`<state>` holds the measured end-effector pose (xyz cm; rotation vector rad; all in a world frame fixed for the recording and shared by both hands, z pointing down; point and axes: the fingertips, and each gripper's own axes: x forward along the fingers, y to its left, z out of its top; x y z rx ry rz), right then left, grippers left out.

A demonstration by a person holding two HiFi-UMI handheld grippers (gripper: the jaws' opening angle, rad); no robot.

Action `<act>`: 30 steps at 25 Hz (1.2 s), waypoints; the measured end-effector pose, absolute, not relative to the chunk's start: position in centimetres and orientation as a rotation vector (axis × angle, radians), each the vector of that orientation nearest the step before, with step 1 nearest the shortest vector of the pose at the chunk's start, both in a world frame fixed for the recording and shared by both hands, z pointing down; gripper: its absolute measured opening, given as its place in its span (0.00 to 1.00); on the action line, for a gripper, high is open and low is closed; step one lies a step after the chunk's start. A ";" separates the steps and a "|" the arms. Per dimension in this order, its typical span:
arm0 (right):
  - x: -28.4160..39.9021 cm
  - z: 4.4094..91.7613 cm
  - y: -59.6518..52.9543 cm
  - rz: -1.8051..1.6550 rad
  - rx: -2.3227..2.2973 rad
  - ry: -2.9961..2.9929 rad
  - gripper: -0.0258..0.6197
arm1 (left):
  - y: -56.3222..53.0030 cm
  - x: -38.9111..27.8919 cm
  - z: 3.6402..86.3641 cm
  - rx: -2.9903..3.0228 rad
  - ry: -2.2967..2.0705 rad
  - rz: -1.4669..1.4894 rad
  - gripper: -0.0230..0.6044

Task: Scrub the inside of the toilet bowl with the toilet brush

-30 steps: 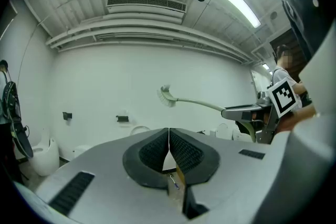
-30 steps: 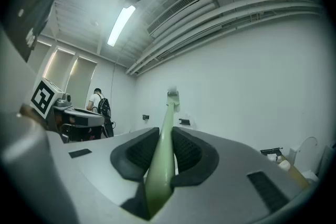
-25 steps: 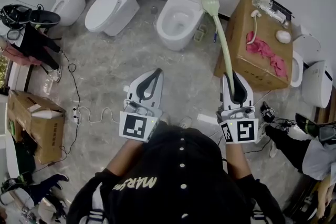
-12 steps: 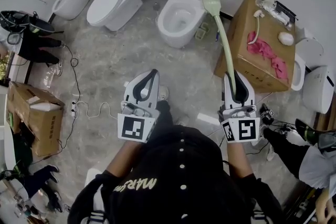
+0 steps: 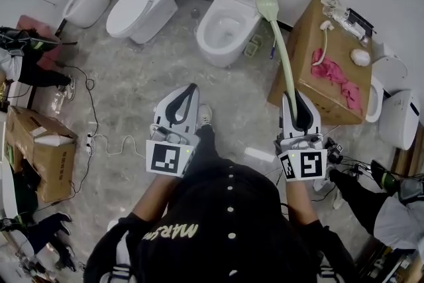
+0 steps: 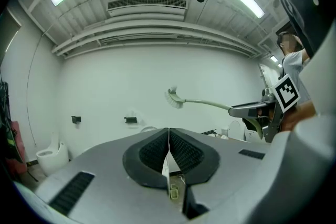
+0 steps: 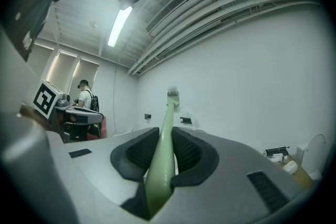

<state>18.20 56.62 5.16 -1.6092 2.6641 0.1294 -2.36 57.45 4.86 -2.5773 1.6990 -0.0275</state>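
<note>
Pale-green toilet brush [image 5: 279, 43], pinched by its handle in the right hand-held gripper [image 5: 295, 103], hangs aloft near the open toilet bowl [image 5: 207, 42]. The left hand-held gripper [image 5: 189, 95] is pressed together, empty. The bristles should probably dip below the rim before scrubbing. Only the head view shows the bowl; the left gripper view shows the bristles side-on.
</note>
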 end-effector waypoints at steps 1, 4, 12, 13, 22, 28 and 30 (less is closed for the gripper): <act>18.0 5.1 56.0 0.134 -1.608 2.665 0.19 | 56.8 -2.5 4.9 -2.577 1.699 -0.026 0.08; 17.7 5.1 54.1 0.142 -1.603 2.664 0.19 | 54.6 -2.8 5.0 -2.580 1.695 -0.024 0.08; 16.5 4.8 46.6 0.129 -1.611 2.651 0.19 | 47.1 -4.3 4.8 -2.591 1.697 -0.024 0.08; 16.2 4.8 45.7 0.123 -1.614 2.648 0.19 | 46.1 -4.6 4.7 -2.592 1.697 -0.027 0.08; 12.4 4.6 37.7 0.106 -1.663 2.629 0.19 | 38.0 -8.2 4.6 -2.634 1.674 -0.031 0.08; 9.9 4.5 33.3 0.104 -1.707 2.608 0.19 | 33.5 -10.6 4.7 -2.667 1.633 -0.017 0.08; 9.3 4.4 32.3 0.106 -1.721 2.603 0.19 | 32.4 -11.2 4.5 -2.678 1.619 -0.006 0.08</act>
